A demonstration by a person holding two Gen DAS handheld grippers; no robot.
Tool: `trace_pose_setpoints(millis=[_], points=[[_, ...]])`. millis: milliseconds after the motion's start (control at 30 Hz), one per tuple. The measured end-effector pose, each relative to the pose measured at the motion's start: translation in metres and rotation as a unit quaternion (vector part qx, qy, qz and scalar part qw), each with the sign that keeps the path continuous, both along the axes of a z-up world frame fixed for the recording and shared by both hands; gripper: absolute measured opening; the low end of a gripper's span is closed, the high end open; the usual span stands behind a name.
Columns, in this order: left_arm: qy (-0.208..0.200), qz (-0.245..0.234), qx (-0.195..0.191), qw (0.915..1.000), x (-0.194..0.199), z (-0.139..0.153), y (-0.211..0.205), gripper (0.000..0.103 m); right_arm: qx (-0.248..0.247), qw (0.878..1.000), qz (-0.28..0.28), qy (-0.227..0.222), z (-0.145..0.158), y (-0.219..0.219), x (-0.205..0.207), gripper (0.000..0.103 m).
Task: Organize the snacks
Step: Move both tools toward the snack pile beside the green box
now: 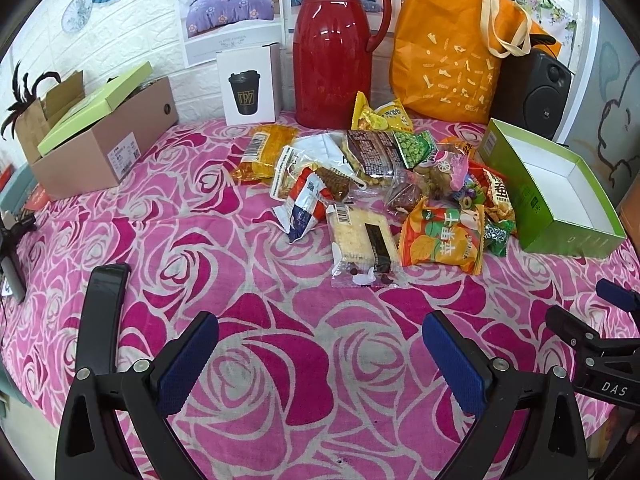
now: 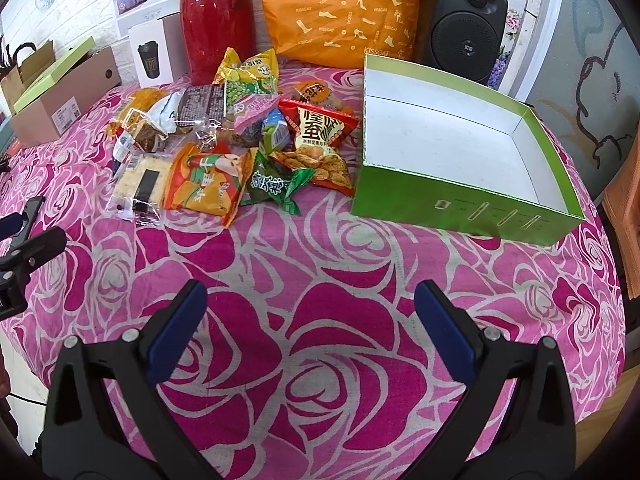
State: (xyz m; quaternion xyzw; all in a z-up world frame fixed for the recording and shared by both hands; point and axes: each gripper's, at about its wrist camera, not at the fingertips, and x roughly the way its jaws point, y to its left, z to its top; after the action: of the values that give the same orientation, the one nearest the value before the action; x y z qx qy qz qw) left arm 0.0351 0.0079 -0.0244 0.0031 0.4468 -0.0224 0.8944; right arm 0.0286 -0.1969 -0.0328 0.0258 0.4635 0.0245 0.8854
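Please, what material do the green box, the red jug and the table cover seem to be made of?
Green box: likely cardboard, with thin straight walls, a matte white inside and a slightly glossy green outside. Red jug: hard and glossy, with bright reflections on it; plastic or lacquered metal, I cannot tell which. Table cover: woven fabric with a printed rose pattern, matte, weave texture faintly visible.

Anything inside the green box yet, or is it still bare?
The green box shows only its white floor and inner walls; no snack is inside. The packets all lie in a pile on the cloth beside it. The strip just behind its near wall is hidden.
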Motion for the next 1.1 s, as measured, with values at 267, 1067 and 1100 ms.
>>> trace_pose_setpoints(millis=[267,1067,1100], points=[[0.008,0.003,-0.006,0.9999,0.007,-0.004,0.002,0.103,0.02,1.0,0.007,0.008,-0.008,0.002,0.006,0.103],[0.017,-0.017,-0.05,0.9985,0.038,-0.003,0.025,0.102,0.036,0.961,0.256,-0.095,0.004,0.057,0.089,0.103],[0.02,-0.017,-0.051,0.9983,0.04,-0.004,0.026,0.1,0.027,0.958,0.268,-0.093,0.001,0.061,0.096,0.103]])
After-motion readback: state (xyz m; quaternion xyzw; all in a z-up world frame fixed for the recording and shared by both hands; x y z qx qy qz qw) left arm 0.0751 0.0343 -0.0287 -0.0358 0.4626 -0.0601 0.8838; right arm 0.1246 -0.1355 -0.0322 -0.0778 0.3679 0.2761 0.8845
